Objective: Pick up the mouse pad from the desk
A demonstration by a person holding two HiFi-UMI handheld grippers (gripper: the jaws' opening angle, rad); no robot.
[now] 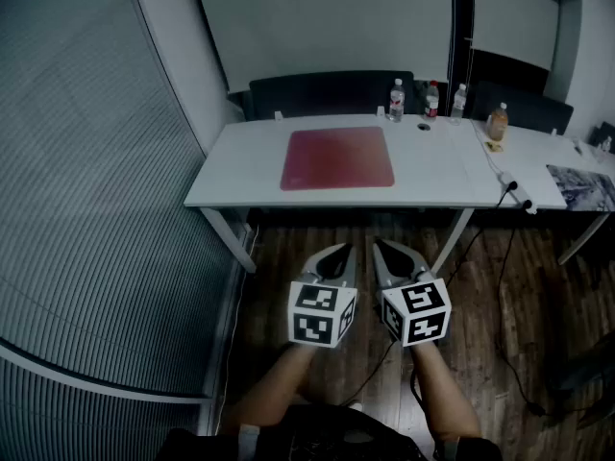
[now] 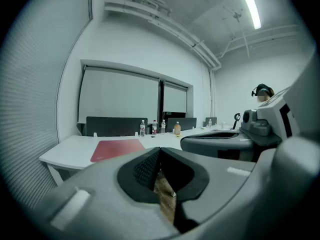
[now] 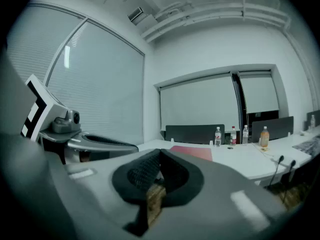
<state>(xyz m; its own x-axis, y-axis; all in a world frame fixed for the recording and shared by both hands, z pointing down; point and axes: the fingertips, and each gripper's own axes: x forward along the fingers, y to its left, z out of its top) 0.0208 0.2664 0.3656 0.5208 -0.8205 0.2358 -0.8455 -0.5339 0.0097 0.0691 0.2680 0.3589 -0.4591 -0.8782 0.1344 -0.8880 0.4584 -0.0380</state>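
Along far counter (image 1: pixel 240 176) edge: three clear bottles (image 1: pixel 397 101), orange bottle (image 1: pixel 497 123) at upper right; dark chairs (image 1: pixel 332 92) behind. White counter over wood floor (image 1: pixel 288 253). Labels too small to read. Red mouse pad (image 1: pixel 337 158): flat, upper centre. Left claw (image 1: pixel 341 251), right claw (image 1: pixel 381 247): fully closed, empty, lower centre, well apart from pad.

A red mouse pad (image 1: pixel 338 157) lies flat at the centre of a white desk (image 1: pixel 240 176), well clear of the edges. Three clear bottles (image 1: pixel 431 100) stand upright along the far edge, with an amber bottle (image 1: pixel 497 122) further right. A dark chair (image 1: pixel 327 92) sits behind the desk. The left gripper (image 1: pixel 338 254) and right gripper (image 1: pixel 384 251) are held side by side above the wooden floor (image 1: pixel 538 296), on the near side of the desk. Both have their jaws together with nothing in them.
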